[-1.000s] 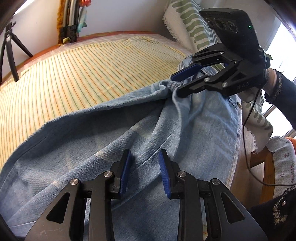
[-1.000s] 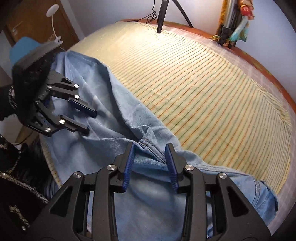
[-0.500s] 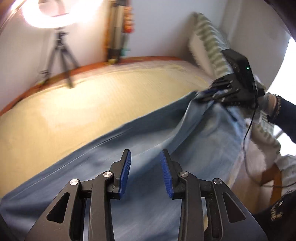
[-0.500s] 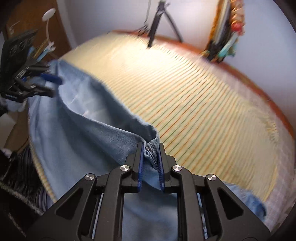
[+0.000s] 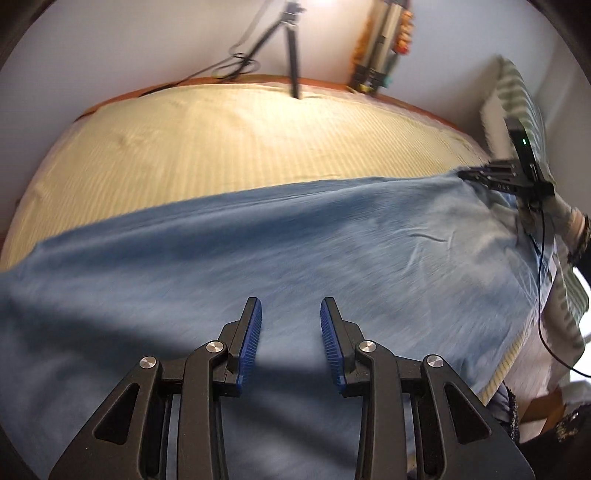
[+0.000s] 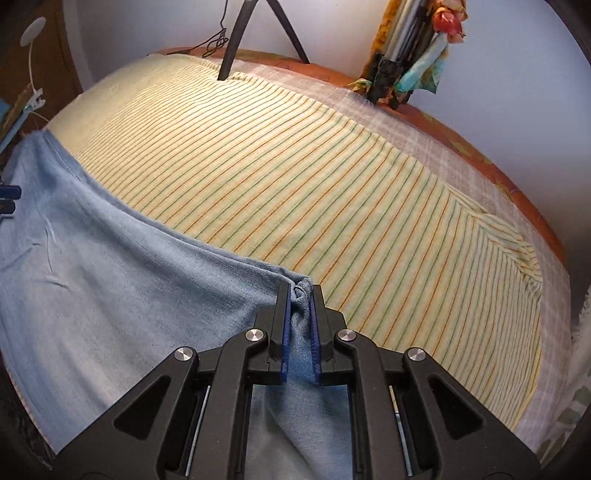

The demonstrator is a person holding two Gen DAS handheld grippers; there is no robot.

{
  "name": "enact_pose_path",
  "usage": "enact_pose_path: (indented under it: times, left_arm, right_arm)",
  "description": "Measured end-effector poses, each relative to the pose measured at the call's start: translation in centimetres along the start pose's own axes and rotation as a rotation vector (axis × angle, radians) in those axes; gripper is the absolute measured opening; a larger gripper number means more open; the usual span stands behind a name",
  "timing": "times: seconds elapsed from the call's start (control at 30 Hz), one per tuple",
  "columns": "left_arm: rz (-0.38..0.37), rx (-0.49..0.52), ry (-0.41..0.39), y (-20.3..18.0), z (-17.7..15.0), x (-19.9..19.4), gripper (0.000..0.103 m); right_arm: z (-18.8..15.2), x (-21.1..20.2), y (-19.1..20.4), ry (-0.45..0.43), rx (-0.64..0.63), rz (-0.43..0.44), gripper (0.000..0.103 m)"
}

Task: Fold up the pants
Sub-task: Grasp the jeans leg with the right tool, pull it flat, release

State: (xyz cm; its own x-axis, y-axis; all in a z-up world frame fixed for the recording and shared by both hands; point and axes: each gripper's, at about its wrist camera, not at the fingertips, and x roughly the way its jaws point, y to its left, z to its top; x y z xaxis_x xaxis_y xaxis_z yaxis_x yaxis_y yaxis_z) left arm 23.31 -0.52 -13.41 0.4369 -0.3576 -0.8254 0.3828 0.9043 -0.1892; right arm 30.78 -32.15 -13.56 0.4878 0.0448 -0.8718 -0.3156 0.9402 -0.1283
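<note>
Light blue denim pants (image 5: pixel 295 251) lie spread along the near side of a bed with a yellow striped sheet (image 5: pixel 229 140). My left gripper (image 5: pixel 291 306) is open and empty, hovering just above the denim. My right gripper (image 6: pixel 298 291) is shut on a bunched edge of the pants (image 6: pixel 129 288) and holds it taut. In the left wrist view the right gripper (image 5: pixel 476 172) shows at the far right, clamped on the cloth's corner. The left gripper's blue pads (image 6: pixel 9 192) peek in at the left edge of the right wrist view.
A tripod (image 6: pixel 255 33) stands on the far edge of the bed. A bundle of poles and coloured cloth (image 6: pixel 406 55) leans against the back wall. A green-striped pillow (image 5: pixel 524 110) sits at the right. A cable (image 5: pixel 543 295) hangs from the right gripper.
The right gripper closed on the pants edge and pulled away to the right, stretching the denim flat. The left gripper stayed open and shifted left, away from the right one.
</note>
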Motion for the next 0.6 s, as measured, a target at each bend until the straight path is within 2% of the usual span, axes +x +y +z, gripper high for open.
enact_pose_path:
  times: [0.13, 0.2, 0.27, 0.37, 0.47, 0.6]
  left_arm:
    - [0.028, -0.077, -0.037, 2.5, -1.7, -2.4, 0.032]
    - [0.045, -0.104, -0.049, 3.5, -2.2, -3.3, 0.035]
    - [0.07, -0.129, -0.061, 4.5, -2.9, -4.3, 0.035]
    - [0.103, -0.165, -0.07, 6.3, -3.9, -5.2, 0.035]
    - [0.132, -0.203, -0.083, 7.7, -4.8, -5.9, 0.035]
    - [0.151, -0.253, -0.095, 9.1, -6.0, -6.6, 0.035]
  right_arm:
    - [-0.2, -0.2, 0.3, -0.003, 0.011, -0.029, 0.009]
    - [0.2, -0.3, 0.4, 0.008, 0.025, -0.057, 0.011]
    - [0.7, -1.2, 0.6, -0.005, 0.043, -0.108, 0.028]
    - [2.0, -3.2, 2.2, -0.065, 0.002, -0.136, 0.031]
    - [3.9, -4.5, 4.8, -0.094, -0.049, -0.023, 0.031]
    - [6.9, -4.4, 9.9, -0.103, -0.144, 0.203, 0.031]
